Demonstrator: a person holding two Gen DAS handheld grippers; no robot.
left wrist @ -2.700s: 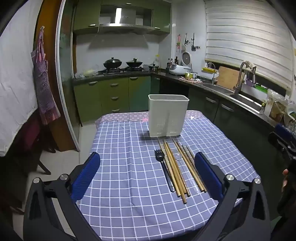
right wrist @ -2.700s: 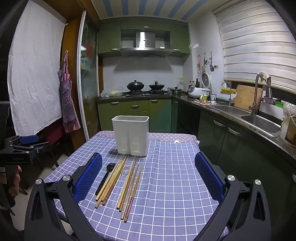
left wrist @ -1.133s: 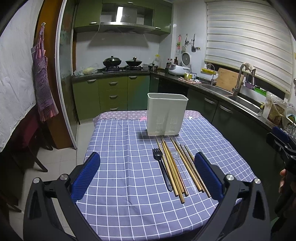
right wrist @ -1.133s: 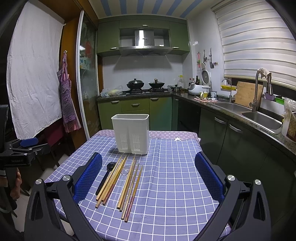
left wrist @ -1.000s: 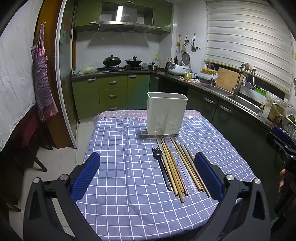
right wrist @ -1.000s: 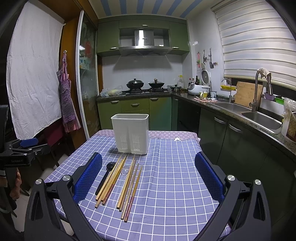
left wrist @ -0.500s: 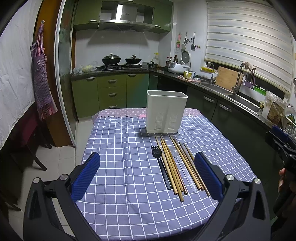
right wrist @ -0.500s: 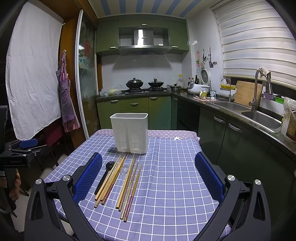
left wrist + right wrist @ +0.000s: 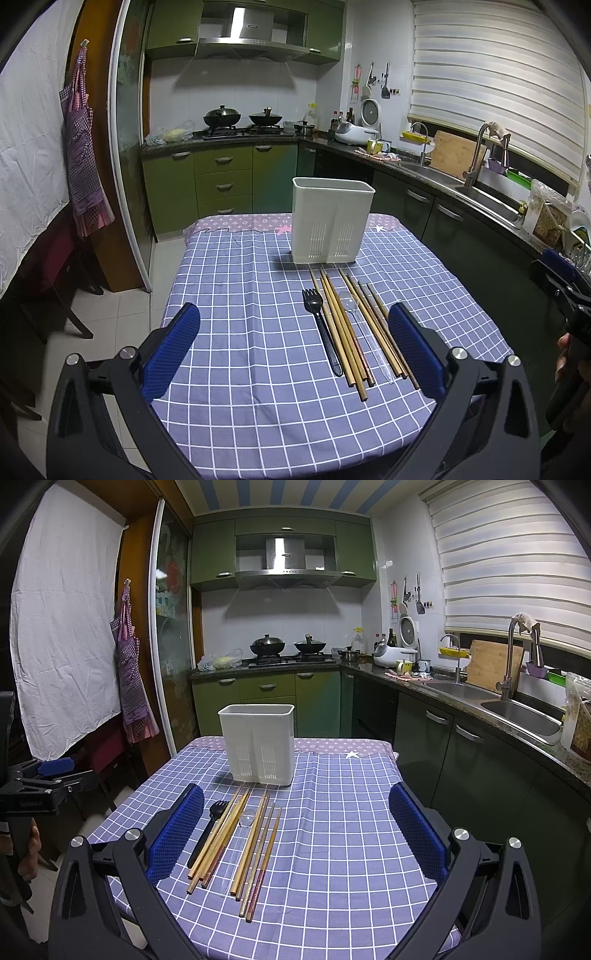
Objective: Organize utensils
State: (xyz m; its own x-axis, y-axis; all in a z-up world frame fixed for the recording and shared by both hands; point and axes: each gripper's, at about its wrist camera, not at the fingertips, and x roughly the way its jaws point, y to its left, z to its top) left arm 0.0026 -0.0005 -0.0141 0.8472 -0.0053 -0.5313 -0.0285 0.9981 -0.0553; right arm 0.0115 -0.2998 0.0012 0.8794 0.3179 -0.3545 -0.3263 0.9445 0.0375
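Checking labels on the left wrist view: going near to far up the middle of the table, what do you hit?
Left gripper, open → black fork and wooden chopsticks side by side with a clear plastic spoon among them → white utensil holder → pink patterned edge of the tablecloth.

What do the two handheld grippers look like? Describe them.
Both match. The left gripper and right gripper each have a black angular frame with cut-outs, silver round bolts at the joints, and two wide fingers faced with blue textured pads. No cables show. The right view shows faint lettering on the left gripper's body.
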